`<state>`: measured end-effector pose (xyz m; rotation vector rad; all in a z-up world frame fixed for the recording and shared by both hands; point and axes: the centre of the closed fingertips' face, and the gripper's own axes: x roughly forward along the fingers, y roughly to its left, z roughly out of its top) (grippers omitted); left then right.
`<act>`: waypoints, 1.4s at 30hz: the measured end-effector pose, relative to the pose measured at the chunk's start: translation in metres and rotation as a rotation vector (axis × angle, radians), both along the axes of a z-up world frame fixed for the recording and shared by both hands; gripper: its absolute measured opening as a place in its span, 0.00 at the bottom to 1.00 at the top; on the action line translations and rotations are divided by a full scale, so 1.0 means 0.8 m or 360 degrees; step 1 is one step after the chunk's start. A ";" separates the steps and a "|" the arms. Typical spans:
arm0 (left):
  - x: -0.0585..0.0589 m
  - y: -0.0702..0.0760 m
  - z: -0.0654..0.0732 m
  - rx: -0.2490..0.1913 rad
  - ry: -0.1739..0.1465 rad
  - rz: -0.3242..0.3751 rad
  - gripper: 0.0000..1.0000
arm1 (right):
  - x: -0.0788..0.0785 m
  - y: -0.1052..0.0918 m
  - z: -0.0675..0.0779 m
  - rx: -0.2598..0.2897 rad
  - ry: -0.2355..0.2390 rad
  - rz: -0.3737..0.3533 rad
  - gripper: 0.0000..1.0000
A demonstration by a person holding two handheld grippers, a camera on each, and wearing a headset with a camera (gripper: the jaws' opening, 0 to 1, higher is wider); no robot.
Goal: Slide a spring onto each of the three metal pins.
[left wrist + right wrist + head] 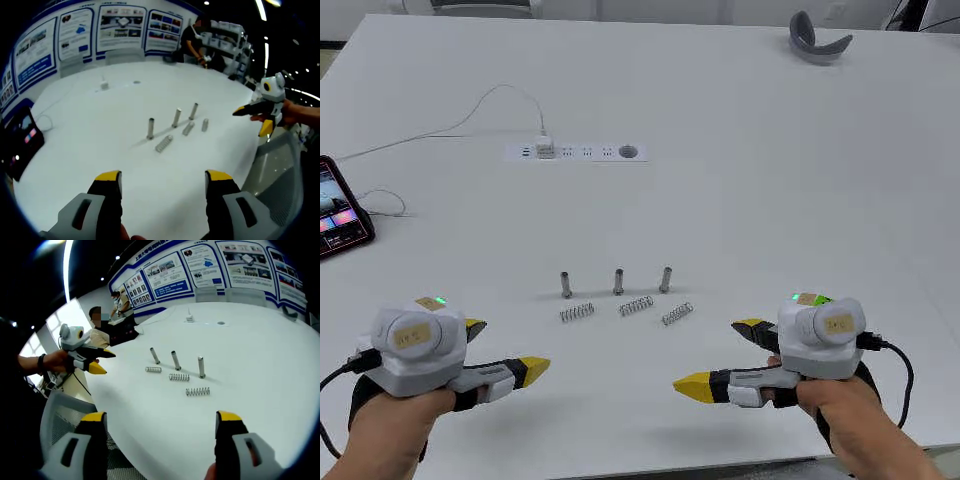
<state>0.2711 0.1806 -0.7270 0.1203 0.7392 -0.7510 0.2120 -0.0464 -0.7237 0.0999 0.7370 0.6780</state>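
Three short metal pins [565, 284] [618, 281] [666, 279] stand upright in a row on the white table [800, 180]. In front of each lies a loose spring [577, 313] [636, 306] [677, 314]. My left gripper [505, 347] hovers open near the front left, well short of the pins. My right gripper [720, 355] is open at the front right, its yellow tips pointing inward. In the left gripper view the pins [176, 118] and springs [188, 128] sit ahead of the open jaws. The right gripper view shows the same pins [175, 360] and springs [179, 376], with nothing between the jaws.
A white power strip [575, 152] with a plugged-in cable lies behind the pins. A phone with a lit screen [335, 210] sits at the left edge. A grey curved band [817, 40] rests at the far right. The table's front edge runs just below my hands.
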 end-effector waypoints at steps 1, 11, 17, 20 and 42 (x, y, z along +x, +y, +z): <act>-0.003 0.000 0.000 -0.0002 -0.0001 0.0001 0.69 | 0.000 0.000 0.000 0.0003 -0.0001 -0.0002 0.91; -0.020 -0.001 -0.004 -0.0010 0.0028 -0.0014 0.74 | -0.004 0.002 -0.001 0.0001 0.0007 0.0014 0.91; -0.020 -0.001 -0.005 -0.0012 0.0030 -0.0019 0.74 | -0.005 0.002 -0.002 -0.0004 0.0008 0.0019 0.91; -0.019 -0.003 -0.005 -0.0005 0.0027 -0.0034 0.74 | -0.006 0.002 -0.001 -0.0005 0.0006 0.0017 0.91; -0.017 -0.029 -0.010 0.0108 0.0005 -0.0267 0.73 | -0.013 0.006 -0.003 -0.0036 0.0029 0.0046 0.91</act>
